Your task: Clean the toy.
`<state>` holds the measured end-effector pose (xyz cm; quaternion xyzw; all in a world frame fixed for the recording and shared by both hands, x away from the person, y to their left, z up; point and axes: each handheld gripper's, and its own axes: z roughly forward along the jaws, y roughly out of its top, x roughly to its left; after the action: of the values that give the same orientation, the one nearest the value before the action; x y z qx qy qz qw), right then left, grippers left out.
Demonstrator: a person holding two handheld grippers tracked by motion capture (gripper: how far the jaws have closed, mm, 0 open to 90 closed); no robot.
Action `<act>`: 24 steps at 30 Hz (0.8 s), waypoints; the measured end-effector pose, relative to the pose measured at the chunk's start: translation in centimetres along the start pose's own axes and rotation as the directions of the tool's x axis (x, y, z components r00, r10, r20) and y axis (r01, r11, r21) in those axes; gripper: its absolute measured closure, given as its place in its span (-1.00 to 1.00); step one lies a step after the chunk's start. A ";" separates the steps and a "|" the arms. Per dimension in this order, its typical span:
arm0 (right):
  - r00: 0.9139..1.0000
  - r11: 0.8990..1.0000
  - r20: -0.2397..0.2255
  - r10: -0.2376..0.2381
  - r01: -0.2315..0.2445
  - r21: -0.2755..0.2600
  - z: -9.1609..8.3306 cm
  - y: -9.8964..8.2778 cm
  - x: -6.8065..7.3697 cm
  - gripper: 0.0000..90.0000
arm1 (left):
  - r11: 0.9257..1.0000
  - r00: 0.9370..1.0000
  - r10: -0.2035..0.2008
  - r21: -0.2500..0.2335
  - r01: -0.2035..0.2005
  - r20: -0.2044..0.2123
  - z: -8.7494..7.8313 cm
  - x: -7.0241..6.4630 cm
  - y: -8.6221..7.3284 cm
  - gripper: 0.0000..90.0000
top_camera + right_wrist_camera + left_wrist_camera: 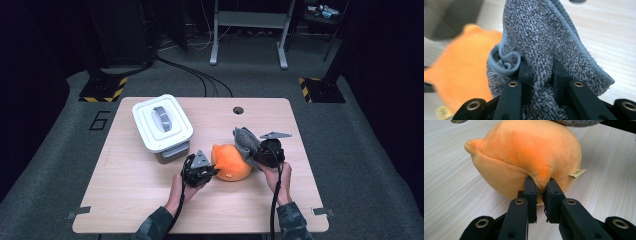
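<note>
Orange plush toy (pixel 231 162) sits mid-table, bare wood (pixel 130 190) toward the near edge.

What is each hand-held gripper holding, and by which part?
Left hand-held gripper pinches a fold of the orange plush toy; right hand-held gripper clamps the bunched grey cloth.

A black numeral "6" (pixel 99 120) marks the grey carpeted floor (pixel 60 150), left of the table; the plush's small tag (pixel 577 172) is illegible.

Overhead forward-down; gripper views close on plush (pixel 529 152).
</note>
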<state>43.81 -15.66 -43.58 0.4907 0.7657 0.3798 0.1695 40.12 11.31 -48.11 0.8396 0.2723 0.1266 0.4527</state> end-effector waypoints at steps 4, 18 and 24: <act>0.999 0.999 -0.045 -0.026 0.024 -0.039 -1.0 0.9 1.6 0.63 | 1.000 1.000 0.002 -0.003 -0.002 0.009 0.0 0.0 0.2 0.81; 0.988 0.989 -0.033 -0.149 0.150 0.014 0.9 1.0 5.0 0.64 | 1.000 1.000 0.007 -0.004 -0.007 0.020 0.1 0.3 0.1 0.81; 0.998 0.998 0.016 -0.065 0.064 0.027 0.8 -0.1 2.3 0.64 | 1.000 1.000 -0.003 -0.007 0.004 0.024 0.1 0.4 0.0 0.81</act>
<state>43.23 -13.34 -43.88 0.4712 0.7846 0.3597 0.1816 40.53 11.46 -48.14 0.8389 0.2679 0.1169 0.4592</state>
